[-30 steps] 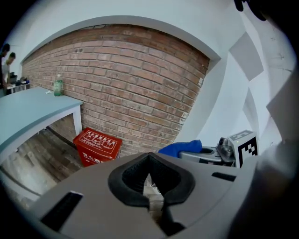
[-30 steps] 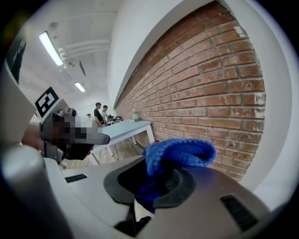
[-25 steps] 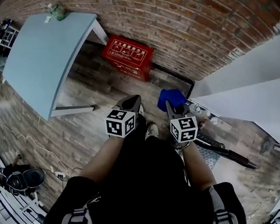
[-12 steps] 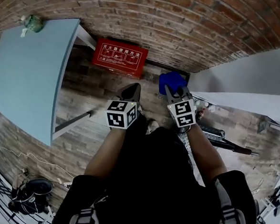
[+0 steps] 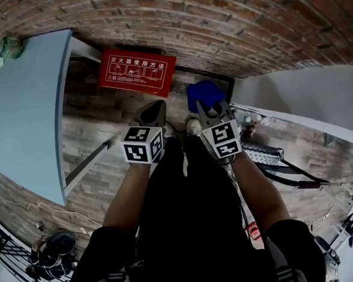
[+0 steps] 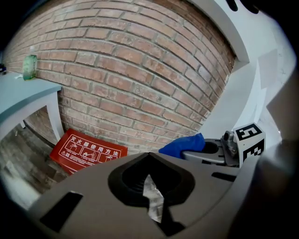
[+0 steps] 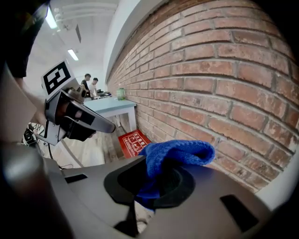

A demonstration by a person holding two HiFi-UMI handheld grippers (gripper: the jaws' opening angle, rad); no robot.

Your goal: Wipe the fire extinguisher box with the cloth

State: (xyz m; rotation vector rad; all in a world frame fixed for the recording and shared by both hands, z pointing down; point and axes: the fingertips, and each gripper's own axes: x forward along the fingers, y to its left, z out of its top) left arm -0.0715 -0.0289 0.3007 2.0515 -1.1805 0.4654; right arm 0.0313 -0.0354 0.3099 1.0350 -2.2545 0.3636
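While the right gripper (image 5: 206, 107) clamped the blue cloth (image 5: 202, 93) | left gripper (image 5: 156, 107) was closed, empty | red fire extinguisher box (image 5: 137, 72) lay against brick wall (image 5: 216, 20), untouched.

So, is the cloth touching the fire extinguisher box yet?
No, the blue cloth is clamped in the right tongs, clear of the fire extinguisher box.

The head view looked steeply down onto the left gripper (image 5: 155, 109) and the right gripper (image 5: 206, 108). Each gripper view faced the nearby red brick wall (image 6: 140, 70) along its jaws; all three shared the flat red fire extinguisher box (image 5: 137, 72).
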